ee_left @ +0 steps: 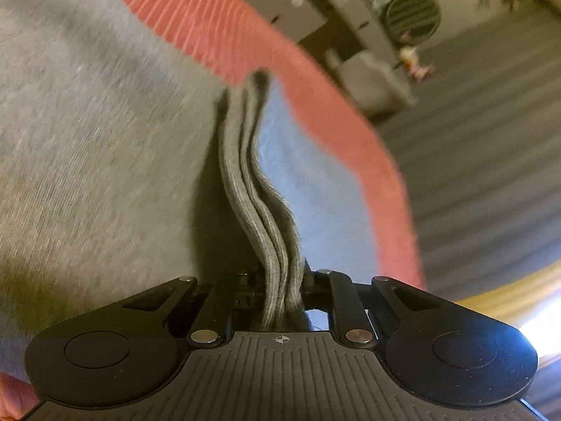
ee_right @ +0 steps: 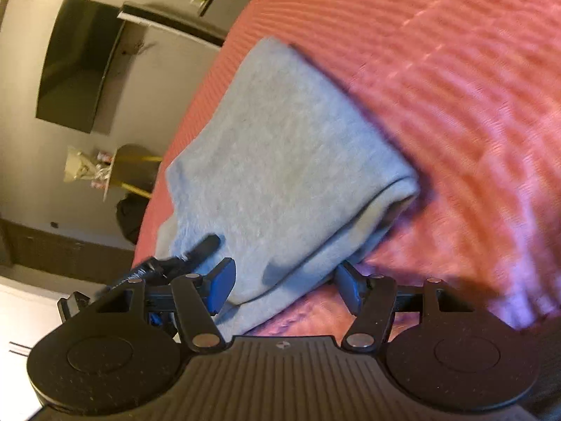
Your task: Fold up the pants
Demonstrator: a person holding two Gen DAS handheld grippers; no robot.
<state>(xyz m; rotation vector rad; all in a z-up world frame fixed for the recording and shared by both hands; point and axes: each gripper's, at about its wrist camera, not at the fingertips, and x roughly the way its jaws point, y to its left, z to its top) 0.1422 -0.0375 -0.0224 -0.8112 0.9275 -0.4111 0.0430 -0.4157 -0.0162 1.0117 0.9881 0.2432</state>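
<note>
Grey sweatpants (ee_left: 91,133) lie folded on a ribbed red bedspread (ee_left: 217,24). My left gripper (ee_left: 282,291) is shut on the stacked ribbed edges of the pants (ee_left: 259,189), which run forward from its jaws. In the right wrist view the folded pants (ee_right: 280,147) lie on the bedspread (ee_right: 455,87). My right gripper (ee_right: 284,284) is open, its blue-padded fingers (ee_right: 221,280) astride the near corner of the pants without gripping it. The left gripper (ee_right: 207,244) shows there at the pants' left edge.
The bed's edge (ee_left: 385,161) runs close on the right of the left wrist view, with striped carpet (ee_left: 484,147) below. A dark TV (ee_right: 77,63), a cabinet and a small table (ee_right: 129,168) stand beyond the bed.
</note>
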